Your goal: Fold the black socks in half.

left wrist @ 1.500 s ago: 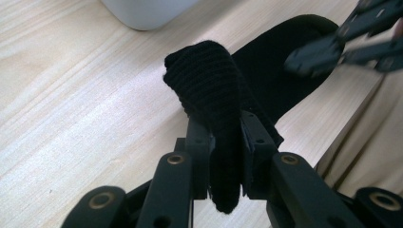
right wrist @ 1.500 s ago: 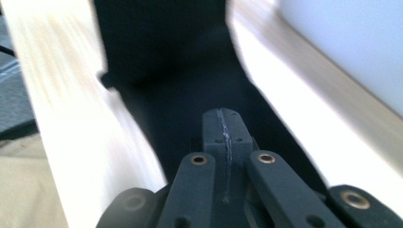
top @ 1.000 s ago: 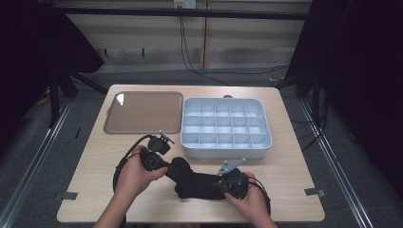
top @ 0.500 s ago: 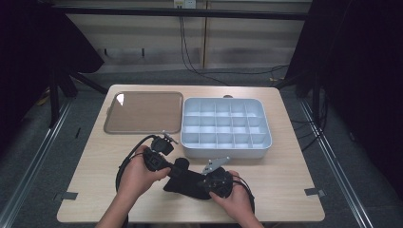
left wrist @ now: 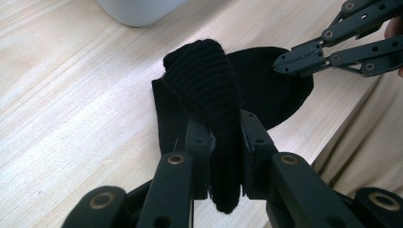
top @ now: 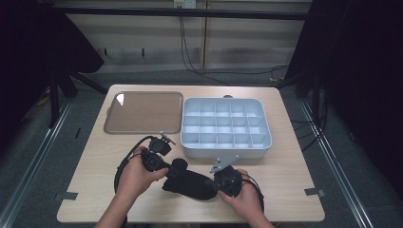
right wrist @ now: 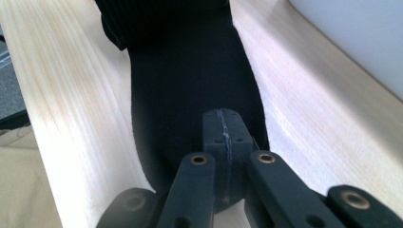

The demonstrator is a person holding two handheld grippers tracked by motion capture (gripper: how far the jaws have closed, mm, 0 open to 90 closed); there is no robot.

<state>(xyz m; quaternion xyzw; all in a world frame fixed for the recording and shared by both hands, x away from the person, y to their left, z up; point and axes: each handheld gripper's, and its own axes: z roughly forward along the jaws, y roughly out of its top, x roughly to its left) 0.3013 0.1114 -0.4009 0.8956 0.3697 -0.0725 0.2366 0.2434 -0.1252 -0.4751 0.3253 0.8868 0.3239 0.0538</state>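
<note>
Black knitted fabric, a sock [top: 187,183], lies on the pale wood tabletop [top: 294,166] near the front edge, about midway along it, as seen in the high view. The left hand-held gripper [top: 164,166] meets the sock's left end and the right hand-held gripper [top: 216,183] meets its right end; a hand is wrapped around each. Behind the sock, a white compartmented tray [top: 225,127] sits toward the right rear of the tabletop, with a brown flat tray [top: 144,111] beside it toward the left rear; the two trays stand just apart. In the left gripper view, the left hand-held gripper [left wrist: 223,142] pinches the ribbed cuff of the sock [left wrist: 204,85] between its jaws, the cuff folded up and rising clear of the rest of the fabric, which lies flat on the tabletop [left wrist: 71,95]. The right hand-held gripper [left wrist: 285,59] shows at upper right, its tips pressed together at the far edge of the sock. In the right gripper view, the right hand-held gripper [right wrist: 225,123] has its jaws pressed together over the smooth end of the sock [right wrist: 190,76]; whether fabric is caught between them cannot be told. The tabletop [right wrist: 309,104] runs along both sides of the sock, and the white tray wall [right wrist: 356,38] stands at upper right.
</note>
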